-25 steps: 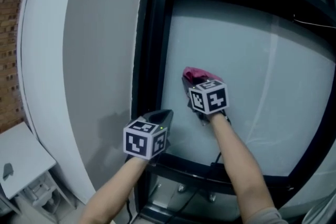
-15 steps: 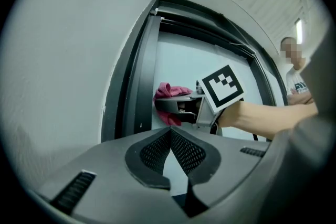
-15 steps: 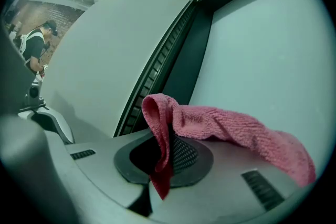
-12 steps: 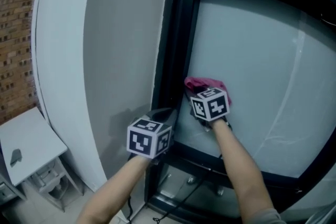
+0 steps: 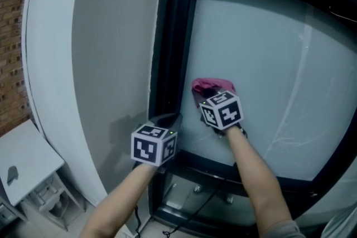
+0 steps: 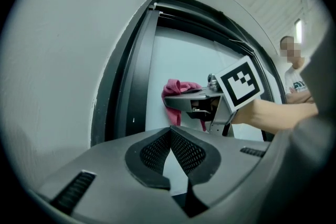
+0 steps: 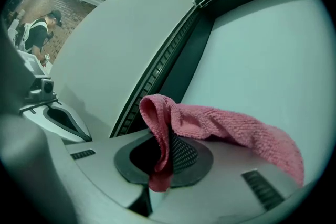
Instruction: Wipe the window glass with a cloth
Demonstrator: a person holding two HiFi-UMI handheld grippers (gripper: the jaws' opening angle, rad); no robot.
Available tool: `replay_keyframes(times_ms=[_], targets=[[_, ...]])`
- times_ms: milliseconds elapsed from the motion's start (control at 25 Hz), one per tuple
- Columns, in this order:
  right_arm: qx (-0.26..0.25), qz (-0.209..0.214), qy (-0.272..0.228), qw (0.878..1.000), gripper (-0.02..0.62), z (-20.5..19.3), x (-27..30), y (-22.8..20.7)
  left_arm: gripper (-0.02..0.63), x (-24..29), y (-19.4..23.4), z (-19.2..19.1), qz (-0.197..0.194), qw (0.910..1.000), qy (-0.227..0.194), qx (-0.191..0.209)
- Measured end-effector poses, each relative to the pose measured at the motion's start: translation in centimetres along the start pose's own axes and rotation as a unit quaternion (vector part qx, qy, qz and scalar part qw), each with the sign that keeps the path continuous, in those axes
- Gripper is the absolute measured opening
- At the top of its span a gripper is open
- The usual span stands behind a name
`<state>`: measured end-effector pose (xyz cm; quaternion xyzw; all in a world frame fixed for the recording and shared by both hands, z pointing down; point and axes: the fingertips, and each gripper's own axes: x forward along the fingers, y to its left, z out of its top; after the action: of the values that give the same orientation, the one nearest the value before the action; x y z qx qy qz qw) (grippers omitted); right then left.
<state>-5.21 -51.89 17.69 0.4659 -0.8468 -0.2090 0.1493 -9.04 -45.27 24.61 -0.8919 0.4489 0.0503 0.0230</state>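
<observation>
The left hand-held gripper (image 6: 170,132) had its jaws closed tip to tip with nothing between them. It hovered in front of the dark window frame (image 5: 167,53), low beside the grey wall (image 5: 111,36). The right hand-held gripper (image 7: 167,150) had its jaws clamped on a fold of the pink cloth (image 7: 226,126). The cloth was held at the window glass (image 5: 262,64), in the lower left part of the pane, near the frame's inner edge.
</observation>
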Motion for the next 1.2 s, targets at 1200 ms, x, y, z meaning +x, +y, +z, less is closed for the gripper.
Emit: replay_keyframes(times_ms=[1200], targets=[[0.048,-0.276,-0.044,0.959,0.014,-4.1,-31.6,-24.7,0.005,11.2,-25.8,2.2,-0.214,0.9767,-0.013,0.018]])
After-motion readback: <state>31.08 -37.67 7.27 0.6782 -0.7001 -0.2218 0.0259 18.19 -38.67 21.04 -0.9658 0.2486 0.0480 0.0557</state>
